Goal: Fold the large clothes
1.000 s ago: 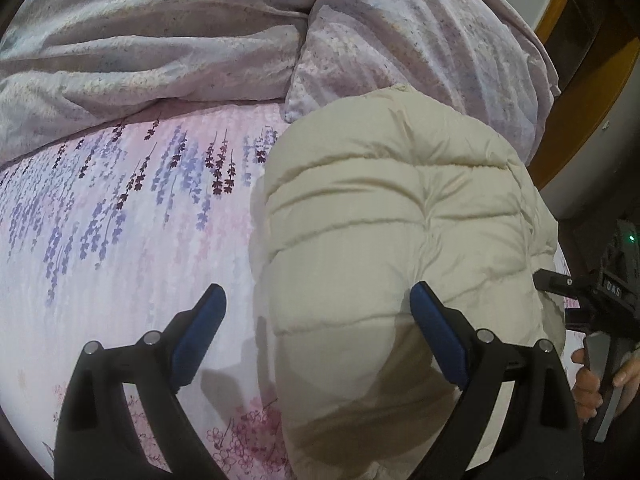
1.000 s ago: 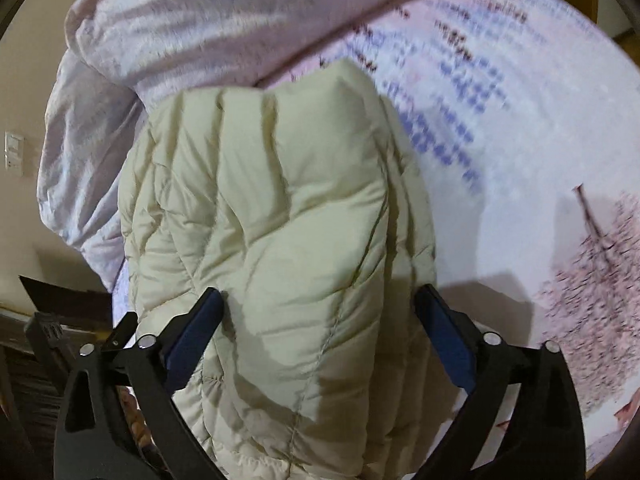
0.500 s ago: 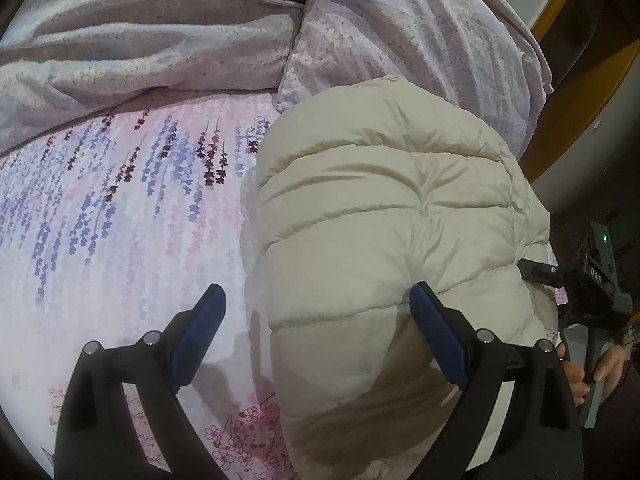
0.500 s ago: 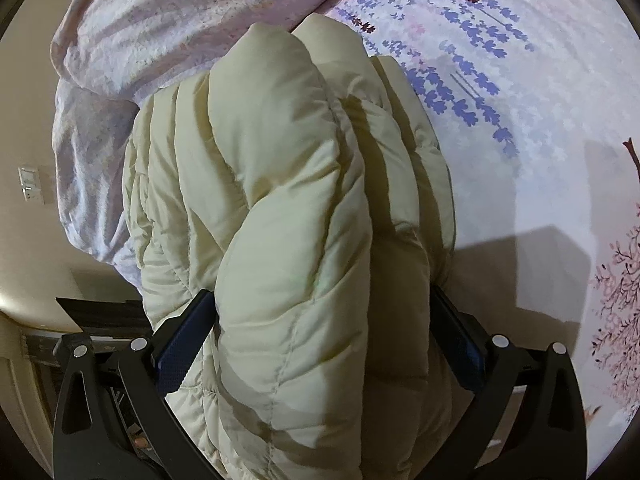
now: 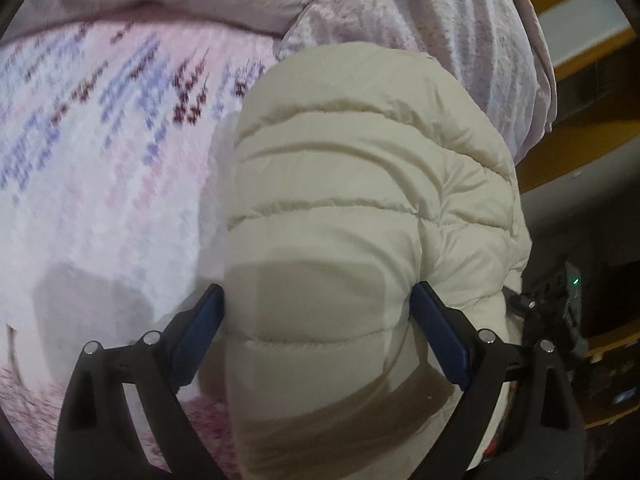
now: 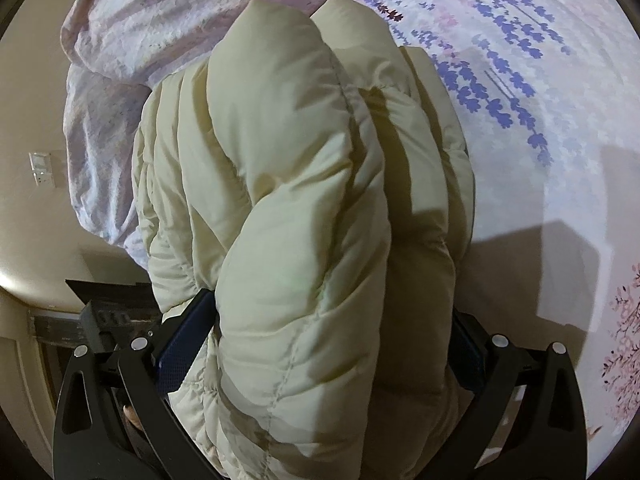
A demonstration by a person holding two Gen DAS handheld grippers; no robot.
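In the left wrist view, a puffy cream jacket [image 5: 352,208] is lying bunched up on a bed sheet [image 5: 100,152] with purple and pink flowers. The left gripper [image 5: 318,312] is sitting around the near end of the jacket. Its two blue pads [image 5: 198,328] are standing wide apart, and the fat roll of jacket is filling the space between them, touching both pads. A pale crumpled blanket [image 5: 440,20] is lying behind the jacket at the top. The sheet is looking blurry here. At the right edge, part of the right gripper [image 5: 560,312] is showing as a dark shape with a small green light, just beside the jacket.

In the right wrist view, the same jacket [image 6: 304,200] is standing up in thick folds near the edge of the bed. The right gripper [image 6: 332,340] is hugging the jacket from both sides, its pads [image 6: 184,340] wide apart and pressed against the puffy cloth. The flowery sheet [image 6: 540,100] is spreading out on the right. The blanket [image 6: 140,40] is piled up at the top left.
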